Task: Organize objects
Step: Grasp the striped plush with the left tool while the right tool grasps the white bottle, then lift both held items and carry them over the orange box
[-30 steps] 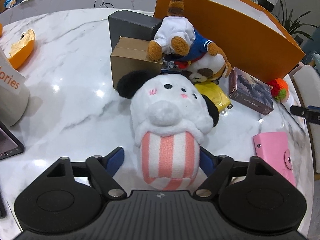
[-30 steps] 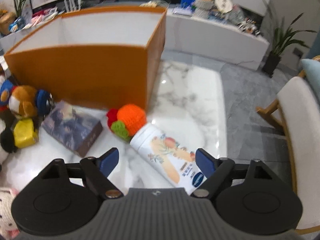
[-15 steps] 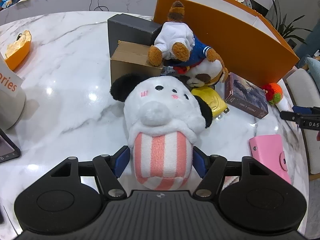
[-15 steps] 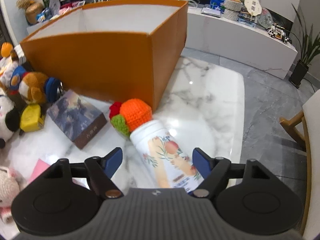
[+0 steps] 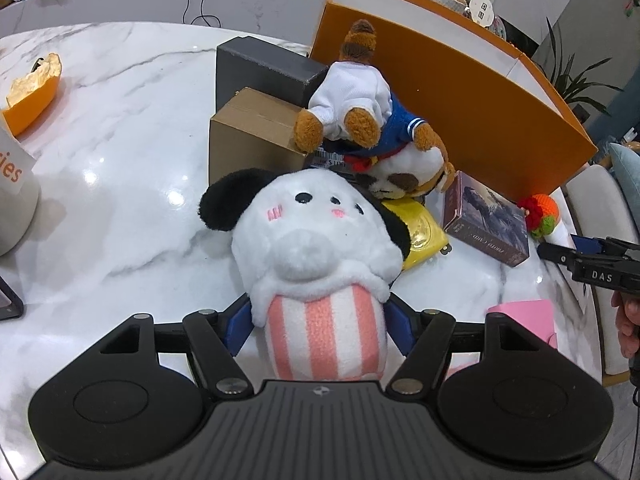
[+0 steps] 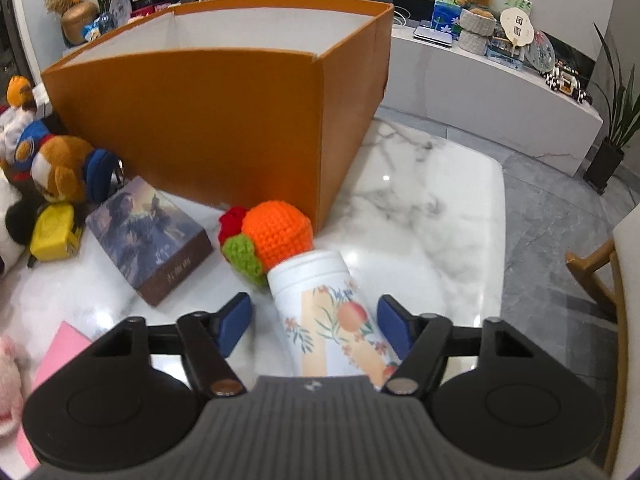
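A white plush dog (image 5: 316, 240) with black ears and a pink-striped body lies on the marble table (image 5: 120, 160). My left gripper (image 5: 320, 322) has both blue pads against the striped body, though its jaws are opening slightly. A white bottle (image 6: 320, 304) with a peach print lies on its side, its end against a crocheted orange ball (image 6: 280, 232). My right gripper (image 6: 314, 312) straddles the bottle. Its jaws are closing, with a gap still showing at the left pad. A large orange box (image 6: 220, 128) stands open-topped behind.
A teddy in sailor clothes (image 5: 360, 120) lies on a brown carton (image 5: 252, 132) and a black box (image 5: 264, 68). A picture-printed box (image 6: 148, 232), a yellow item (image 6: 54, 228) and a pink wallet (image 5: 524, 316) lie nearby. A chair (image 6: 624, 280) stands off the right edge.
The left jaws have narrowed onto the plush dog's striped body. The right gripper has come lower and closer over the bottle, and its jaws have drawn in around it.
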`<state>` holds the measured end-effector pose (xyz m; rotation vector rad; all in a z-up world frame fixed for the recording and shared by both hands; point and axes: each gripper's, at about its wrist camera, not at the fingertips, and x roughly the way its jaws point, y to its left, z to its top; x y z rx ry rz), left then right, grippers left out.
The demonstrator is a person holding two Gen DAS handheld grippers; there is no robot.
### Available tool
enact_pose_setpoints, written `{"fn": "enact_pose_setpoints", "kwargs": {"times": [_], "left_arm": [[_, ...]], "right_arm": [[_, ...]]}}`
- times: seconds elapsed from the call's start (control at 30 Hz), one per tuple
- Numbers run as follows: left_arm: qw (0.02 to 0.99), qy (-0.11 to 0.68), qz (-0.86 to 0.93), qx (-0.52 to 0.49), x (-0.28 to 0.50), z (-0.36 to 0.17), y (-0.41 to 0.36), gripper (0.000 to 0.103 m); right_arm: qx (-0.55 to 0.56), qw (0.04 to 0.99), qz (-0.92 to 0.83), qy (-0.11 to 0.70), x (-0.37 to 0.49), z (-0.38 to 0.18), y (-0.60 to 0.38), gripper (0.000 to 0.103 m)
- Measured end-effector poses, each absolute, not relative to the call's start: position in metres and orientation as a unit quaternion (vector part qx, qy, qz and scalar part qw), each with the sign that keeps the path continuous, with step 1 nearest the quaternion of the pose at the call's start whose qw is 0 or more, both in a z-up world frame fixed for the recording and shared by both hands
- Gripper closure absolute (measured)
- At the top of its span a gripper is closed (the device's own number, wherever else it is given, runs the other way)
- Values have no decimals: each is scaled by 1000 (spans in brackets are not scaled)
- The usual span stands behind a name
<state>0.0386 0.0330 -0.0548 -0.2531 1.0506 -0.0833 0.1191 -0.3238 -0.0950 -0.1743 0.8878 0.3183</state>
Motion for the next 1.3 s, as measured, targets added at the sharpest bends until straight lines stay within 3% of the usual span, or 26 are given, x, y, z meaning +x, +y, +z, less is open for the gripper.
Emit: {"fn": "enact_pose_setpoints", "kwargs": {"times": [0.03, 0.13, 0.3, 0.7, 1.3], "left_arm": [[858, 499, -40, -120, 38, -55, 33, 23], [861, 493, -40, -118, 38, -55, 33, 23], [866, 486, -45, -109, 35, -55, 35, 29], [860, 495, -44, -112, 21, -50, 38, 31], [887, 446, -64, -99, 41, 34, 36, 34]], "right_arm": [[-85, 887, 149, 428, 120, -95, -323, 44], [-86, 882, 142, 440, 123, -92, -320, 48], [-96, 869, 154, 461, 118, -89, -314, 51], [-48, 855, 153, 494, 111, -68, -319, 52], [69, 897, 197, 389, 120, 7, -303, 52]]}}
